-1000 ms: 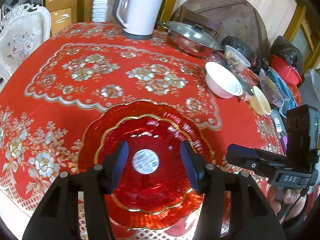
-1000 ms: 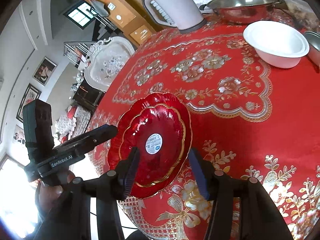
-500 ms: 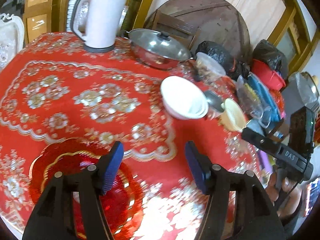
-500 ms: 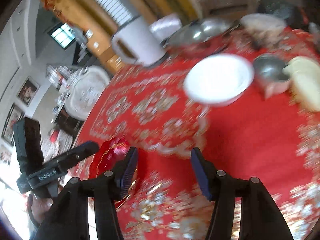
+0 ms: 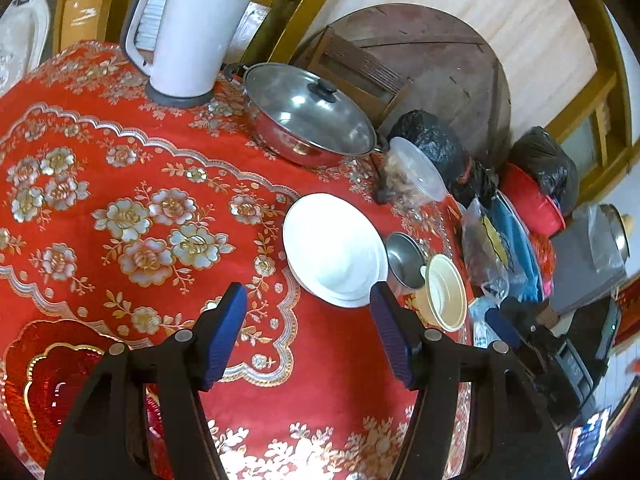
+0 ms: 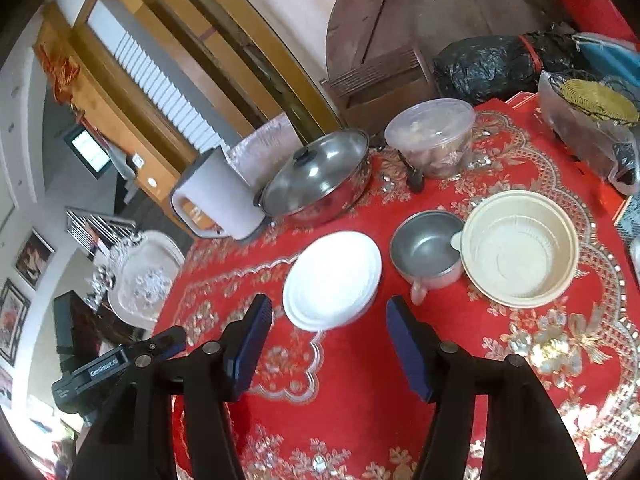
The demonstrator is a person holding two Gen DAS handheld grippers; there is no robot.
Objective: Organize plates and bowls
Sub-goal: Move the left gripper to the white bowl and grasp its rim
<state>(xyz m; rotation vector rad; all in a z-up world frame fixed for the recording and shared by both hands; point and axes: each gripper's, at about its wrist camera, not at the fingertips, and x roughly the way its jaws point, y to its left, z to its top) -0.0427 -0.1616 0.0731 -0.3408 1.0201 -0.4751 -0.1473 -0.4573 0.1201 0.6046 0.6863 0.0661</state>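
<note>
A white bowl (image 5: 334,250) (image 6: 332,280) sits on the red flowered tablecloth (image 5: 120,160). Right of it stand a small steel bowl (image 5: 404,260) (image 6: 426,246) and a cream plastic bowl (image 5: 446,292) (image 6: 520,248), touching each other. A red glass plate with a gold rim (image 5: 52,384) lies flat at the lower left of the left wrist view. My left gripper (image 5: 306,300) hangs open and empty just short of the white bowl. My right gripper (image 6: 328,308) also faces that bowl; its jaws are opening with nothing between them.
At the back stand a white kettle (image 5: 188,32) and a lidded steel pot (image 5: 308,114). A clear lidded tub (image 6: 432,132), black bags (image 6: 488,64) and other bagged items crowd the right edge of the table. A person's hand holds the left gripper body (image 6: 116,364).
Both grippers have swung away from the red plate, which stays on the cloth, and now point at the bowls. Their jaws stand wider than before.
</note>
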